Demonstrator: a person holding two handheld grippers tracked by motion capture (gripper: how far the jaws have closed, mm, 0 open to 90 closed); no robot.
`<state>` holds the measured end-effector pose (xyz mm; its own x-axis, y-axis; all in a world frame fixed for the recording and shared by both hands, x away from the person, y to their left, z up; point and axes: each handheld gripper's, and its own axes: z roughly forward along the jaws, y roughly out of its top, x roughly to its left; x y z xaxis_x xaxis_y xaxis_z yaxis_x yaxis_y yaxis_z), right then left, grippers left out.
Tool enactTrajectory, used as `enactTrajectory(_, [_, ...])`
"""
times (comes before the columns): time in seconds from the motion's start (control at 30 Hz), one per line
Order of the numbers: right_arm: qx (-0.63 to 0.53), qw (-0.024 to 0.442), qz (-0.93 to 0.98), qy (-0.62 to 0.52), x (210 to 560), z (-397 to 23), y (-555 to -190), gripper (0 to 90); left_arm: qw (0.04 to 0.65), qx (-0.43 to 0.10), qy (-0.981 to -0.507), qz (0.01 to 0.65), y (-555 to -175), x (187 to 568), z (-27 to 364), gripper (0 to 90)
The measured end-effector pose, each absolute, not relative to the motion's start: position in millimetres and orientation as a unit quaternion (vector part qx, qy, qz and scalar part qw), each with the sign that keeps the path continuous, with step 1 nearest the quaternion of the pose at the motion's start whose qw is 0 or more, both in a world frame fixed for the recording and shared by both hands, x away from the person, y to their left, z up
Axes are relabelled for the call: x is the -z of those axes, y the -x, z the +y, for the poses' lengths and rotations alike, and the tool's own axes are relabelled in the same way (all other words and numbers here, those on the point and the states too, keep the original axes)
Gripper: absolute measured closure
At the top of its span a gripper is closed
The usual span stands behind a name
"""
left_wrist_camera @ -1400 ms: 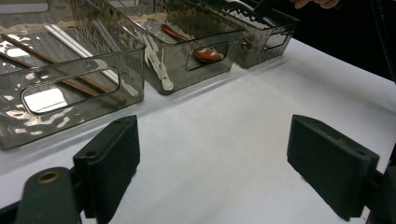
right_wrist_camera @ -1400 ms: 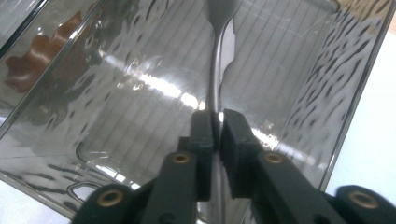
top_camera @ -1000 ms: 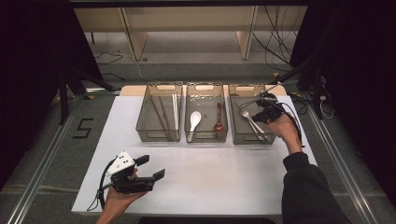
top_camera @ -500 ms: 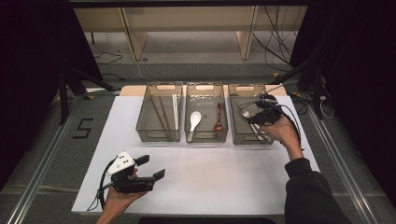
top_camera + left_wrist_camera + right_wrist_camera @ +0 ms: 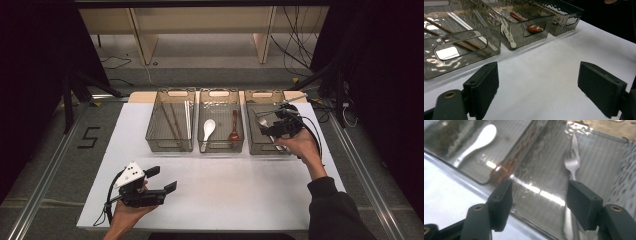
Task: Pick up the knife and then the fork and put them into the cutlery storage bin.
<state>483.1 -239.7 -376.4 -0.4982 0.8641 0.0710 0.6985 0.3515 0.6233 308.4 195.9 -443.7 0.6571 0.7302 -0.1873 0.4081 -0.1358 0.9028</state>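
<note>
Three clear bins stand in a row at the back of the white table (image 5: 250,200). My right gripper (image 5: 266,125) hovers over the right bin (image 5: 260,94). Its jaws (image 5: 544,205) have just been opening and stand open with nothing between them. A silver fork (image 5: 573,162) lies on the bin floor below them. My left gripper (image 5: 162,179) rests low at the front left, open and empty (image 5: 537,90), pointing toward the bins.
The left bin (image 5: 170,92) holds wooden chopsticks (image 5: 454,37). In the middle bin (image 5: 220,93) lie a white spoon (image 5: 208,129) and a brown spoon (image 5: 234,127). Metal rails run along both table sides, and cables hang behind the right bin.
The right gripper's jaws have spread apart, and the right hand has drawn back slightly over the right bin. The left gripper has kept still.
</note>
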Motion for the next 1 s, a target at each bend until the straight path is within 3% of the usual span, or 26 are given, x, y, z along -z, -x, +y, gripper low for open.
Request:
enactTrajectory(0.37, [-0.329, 0.123, 0.809, -0.472, 379.1, -229.0, -467.5, 24.8, 0.532, -0.151, -0.739, 0.385, -308.2, 443.8, 196.1, 16.7])
enactTrajectory(0.7, [-0.371, 0.134, 0.799, -0.454, 382.3, -221.1, -439.3, 24.1, 0.531, -0.15, -0.74, 0.385, -308.5, 444.0, 195.9, 16.7])
enactTrajectory(1.0, [-0.403, 0.116, 0.79, -0.448, 389.6, -222.9, -410.7, 24.1, 0.532, -0.147, -0.738, 0.387, -309.3, 444.2, 195.4, 16.7])
